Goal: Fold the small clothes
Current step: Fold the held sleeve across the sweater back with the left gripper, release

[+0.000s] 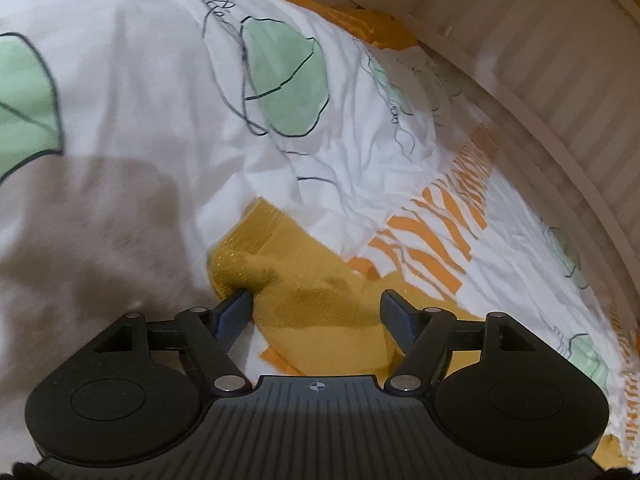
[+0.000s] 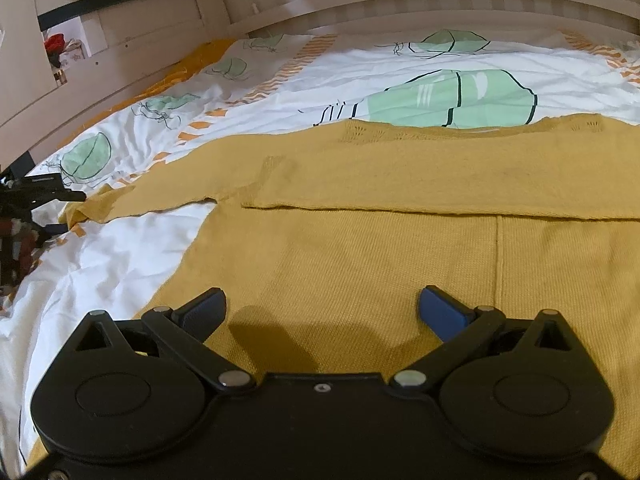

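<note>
A mustard knit sweater [image 2: 360, 252] lies spread flat on the bed, one sleeve folded across its body [image 2: 440, 184]. The other sleeve [image 2: 160, 196] stretches out to the left. Its ribbed cuff [image 1: 280, 264] lies on the bedcover between the fingers of my left gripper [image 1: 315, 295], which is open wide; the left fingertip [image 1: 240, 300] touches the cuff's edge. In the right wrist view that gripper [image 2: 66, 212] shows at the far left beside the cuff. My right gripper [image 2: 322, 293] is open just over the sweater's lower body, with nothing between its fingers.
The bedcover [image 1: 160, 120] is white with green shapes and orange zigzag bands, and wrinkled near the cuff. A pale wooden bed frame [image 1: 540, 80] runs along the far side. A shelf unit with small red items [image 2: 56, 48] stands at the back left.
</note>
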The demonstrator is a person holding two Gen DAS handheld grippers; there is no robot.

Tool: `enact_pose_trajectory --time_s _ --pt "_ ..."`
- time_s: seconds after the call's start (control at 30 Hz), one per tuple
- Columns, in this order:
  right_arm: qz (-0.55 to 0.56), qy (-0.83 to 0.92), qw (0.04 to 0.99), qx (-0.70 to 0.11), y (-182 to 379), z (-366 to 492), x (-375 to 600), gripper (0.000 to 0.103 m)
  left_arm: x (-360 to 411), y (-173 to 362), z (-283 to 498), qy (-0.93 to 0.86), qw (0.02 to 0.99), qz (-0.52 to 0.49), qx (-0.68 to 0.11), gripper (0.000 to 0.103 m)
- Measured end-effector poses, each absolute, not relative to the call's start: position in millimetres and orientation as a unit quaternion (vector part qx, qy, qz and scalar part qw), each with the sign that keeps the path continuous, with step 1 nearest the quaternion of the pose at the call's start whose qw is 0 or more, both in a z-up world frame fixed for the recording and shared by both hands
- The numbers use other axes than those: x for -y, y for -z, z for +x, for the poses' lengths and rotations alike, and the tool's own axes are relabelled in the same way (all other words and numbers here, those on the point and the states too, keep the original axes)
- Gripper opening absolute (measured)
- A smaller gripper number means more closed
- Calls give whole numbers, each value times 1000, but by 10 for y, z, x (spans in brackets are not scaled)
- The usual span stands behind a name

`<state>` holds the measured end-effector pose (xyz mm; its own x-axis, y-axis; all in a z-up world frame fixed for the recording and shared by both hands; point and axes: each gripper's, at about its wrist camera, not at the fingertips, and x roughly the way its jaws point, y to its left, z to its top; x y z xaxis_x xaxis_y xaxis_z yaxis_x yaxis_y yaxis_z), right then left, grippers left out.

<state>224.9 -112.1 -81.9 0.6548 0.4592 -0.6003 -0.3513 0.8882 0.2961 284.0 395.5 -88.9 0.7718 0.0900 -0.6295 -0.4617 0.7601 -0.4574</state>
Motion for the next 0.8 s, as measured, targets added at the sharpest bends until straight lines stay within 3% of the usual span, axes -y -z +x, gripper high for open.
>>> enact_pose_trajectory --time_s 0.07,0.13,0.17,0.47,0.8 --pt "79 -224 906 -350 821 2254 1129 103 -3960 874 2886 -152 890 -307 -303 62" --pt "81 -225 906 -349 824 2254 1136 103 -3943 830 2910 -153 895 -292 -301 17" --pt "82 -225 906 -349 824 2255 1139 103 -3928 798 2918 -160 896 -284 -301 11" --pt "109 -232 900 -351 814 2281 1205 103 -3402 87 2917 -84 934 -241 -250 10" --pt "173 -225 896 -341 556 2168 1649 103 -1827 -899 3036 99 956 -184 -208 10"
